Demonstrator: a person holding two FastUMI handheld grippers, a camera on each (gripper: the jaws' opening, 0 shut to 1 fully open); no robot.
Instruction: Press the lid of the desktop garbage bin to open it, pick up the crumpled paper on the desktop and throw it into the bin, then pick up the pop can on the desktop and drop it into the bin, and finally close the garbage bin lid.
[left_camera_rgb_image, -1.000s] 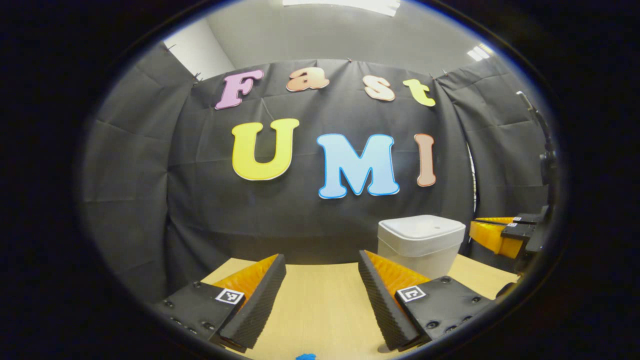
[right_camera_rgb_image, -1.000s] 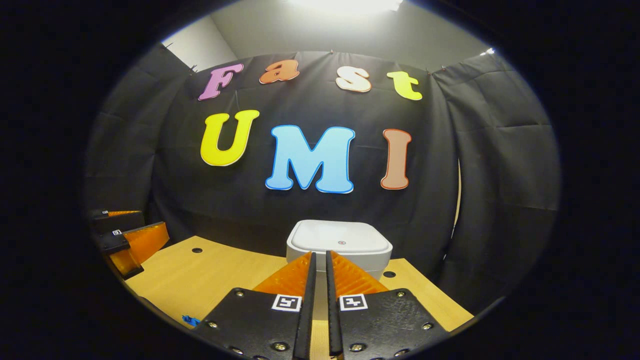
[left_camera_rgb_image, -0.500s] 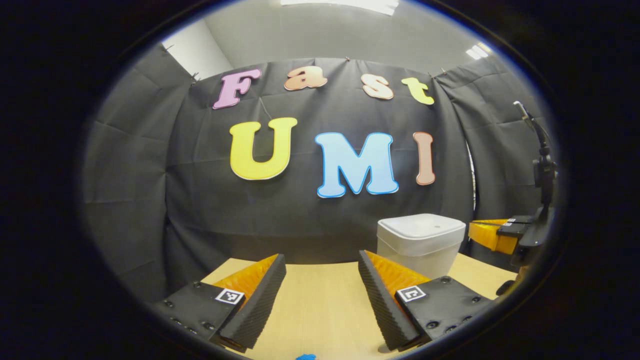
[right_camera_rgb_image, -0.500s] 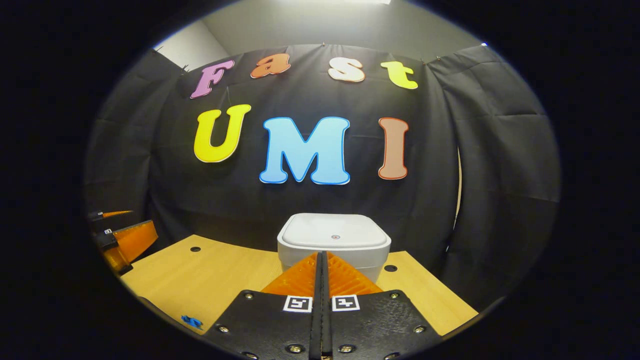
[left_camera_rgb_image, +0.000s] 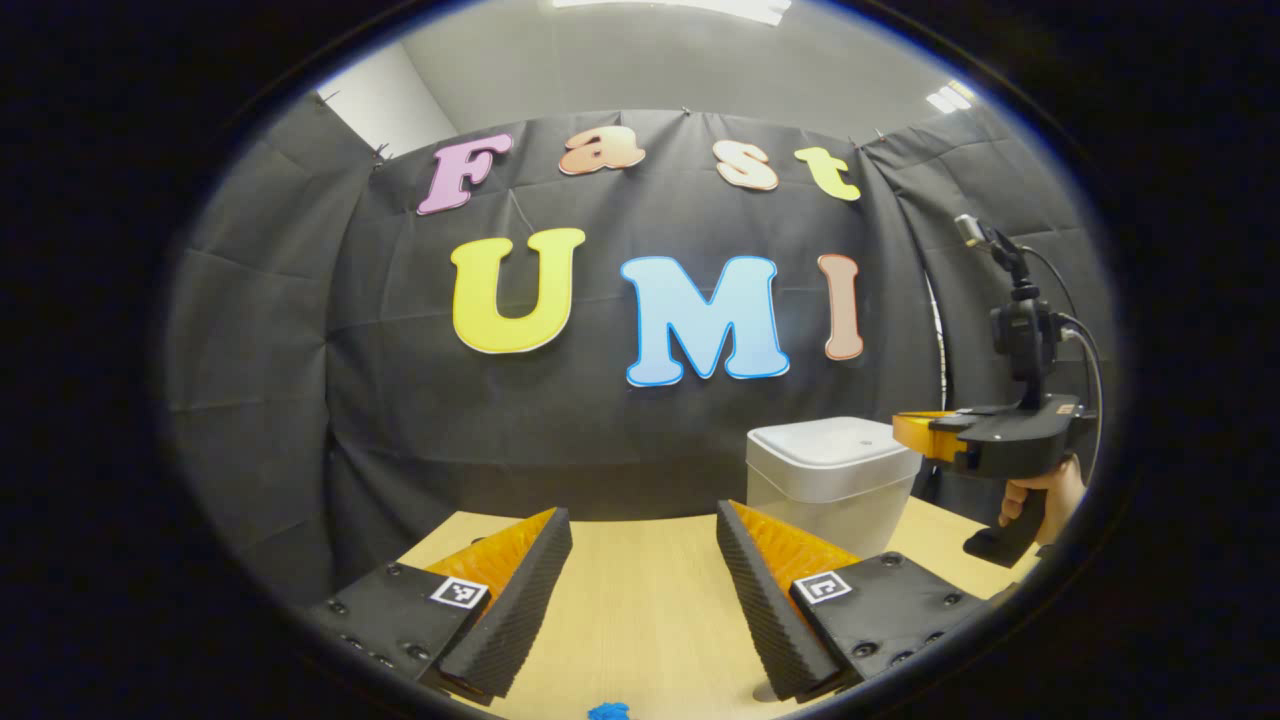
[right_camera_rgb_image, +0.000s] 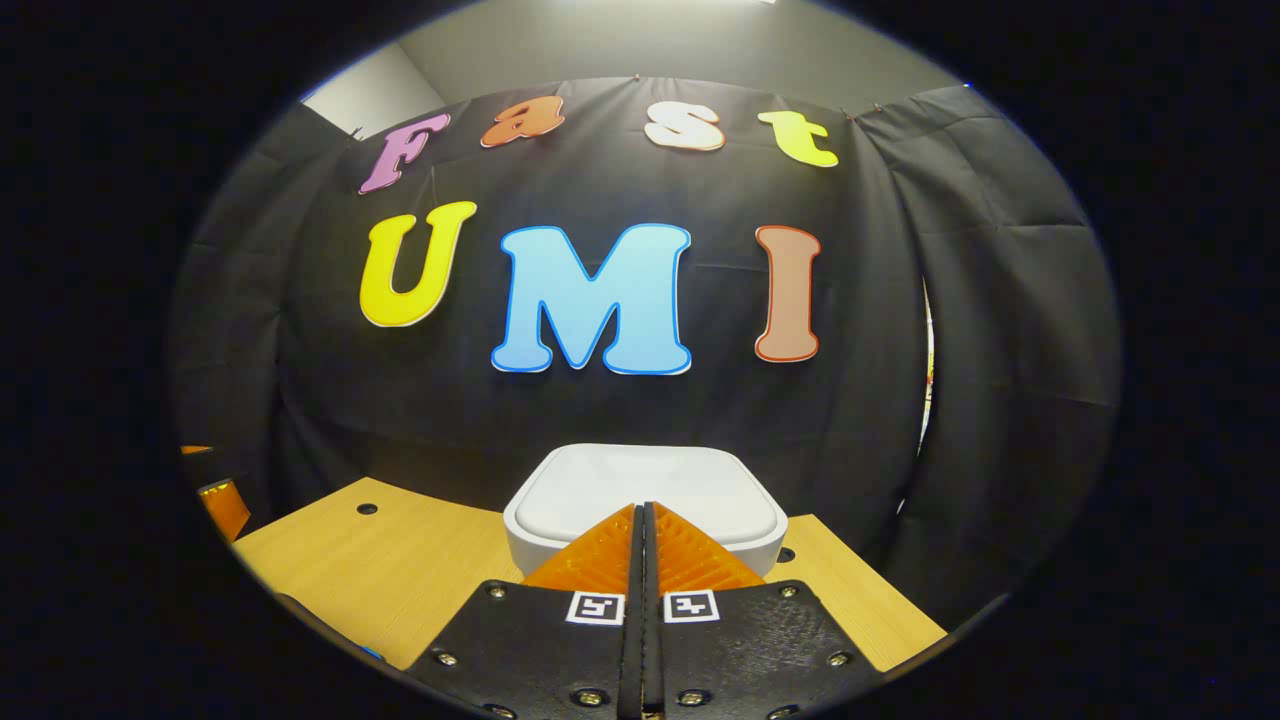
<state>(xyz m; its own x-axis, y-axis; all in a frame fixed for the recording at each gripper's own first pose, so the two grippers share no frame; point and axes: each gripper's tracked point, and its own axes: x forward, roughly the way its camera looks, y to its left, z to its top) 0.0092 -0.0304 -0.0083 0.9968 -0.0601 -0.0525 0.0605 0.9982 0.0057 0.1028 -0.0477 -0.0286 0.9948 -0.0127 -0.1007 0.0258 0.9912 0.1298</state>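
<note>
White bin (right_camera_rgb_image: 560, 540) on wooden table (right_camera_rgb_image: 400, 580)

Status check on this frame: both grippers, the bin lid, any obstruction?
Right gripper shut, empty, tips over the bin lid; contact unclear. Left gripper open, empty, above the desktop. Lid closed. Nothing in the way.

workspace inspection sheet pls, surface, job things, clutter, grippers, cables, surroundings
Surface: wooden desk, with round holes near its back edge.
Job's things: white bin at the back of the desk, lid shut; paper and can nothing seen.
Clutter: small blue scrap on the desk's near edge.
Grippers: left gripper with jaws wide apart, low over the desk; right gripper with jaws shut, tips pointing at the lid, contact not clear; a hand holds it.
Cables: black cable looping off the right gripper's top mount.
Surroundings: black cloth wall, grey ceiling above.
</note>
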